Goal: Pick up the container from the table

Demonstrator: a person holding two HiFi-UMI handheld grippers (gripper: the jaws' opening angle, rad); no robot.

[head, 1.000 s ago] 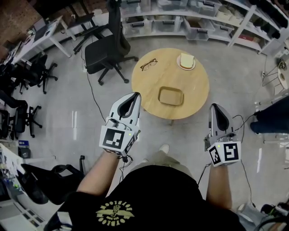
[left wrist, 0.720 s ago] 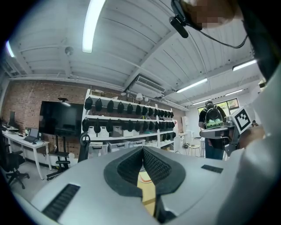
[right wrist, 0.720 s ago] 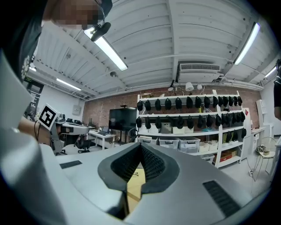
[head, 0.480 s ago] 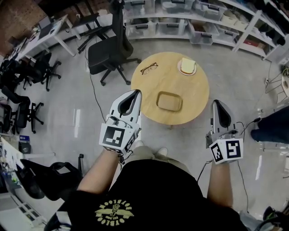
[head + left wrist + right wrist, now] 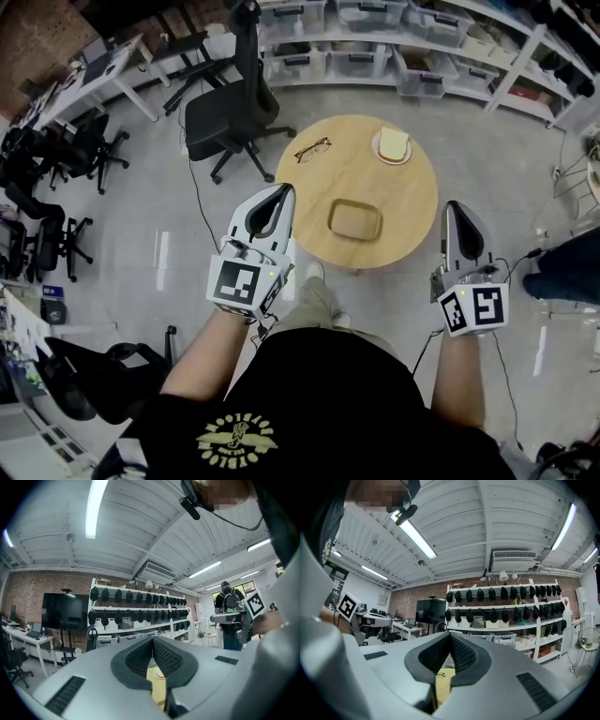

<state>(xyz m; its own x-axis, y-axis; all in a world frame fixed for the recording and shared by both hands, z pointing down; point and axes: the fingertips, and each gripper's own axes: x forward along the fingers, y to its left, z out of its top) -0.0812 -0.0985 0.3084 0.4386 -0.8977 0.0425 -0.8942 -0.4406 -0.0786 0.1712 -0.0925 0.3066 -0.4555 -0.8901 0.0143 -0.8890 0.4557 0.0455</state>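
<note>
The container (image 5: 355, 219) is a shallow tan tray lying on the near half of a round wooden table (image 5: 412, 202). My left gripper (image 5: 281, 192) hangs over the floor at the table's left edge, jaws shut and empty. My right gripper (image 5: 454, 208) is off the table's right edge, also shut with nothing in it. Both point level towards the shelves. In the left gripper view the pads (image 5: 161, 654) meet, with a sliver of table (image 5: 157, 688) below them. The right gripper view shows shut pads (image 5: 458, 653) above the table (image 5: 443, 684).
Glasses (image 5: 313, 149) and a plate with bread (image 5: 392, 146) lie on the table's far side. A black office chair (image 5: 225, 103) stands at the table's far left. Shelves with bins (image 5: 375, 47) run along the back. Another person's leg (image 5: 562, 264) is at right. Cables trail on the floor.
I have stepped forward, so the table and container sit nearer to me and between both grippers. Both grippers stay shut and empty.
</note>
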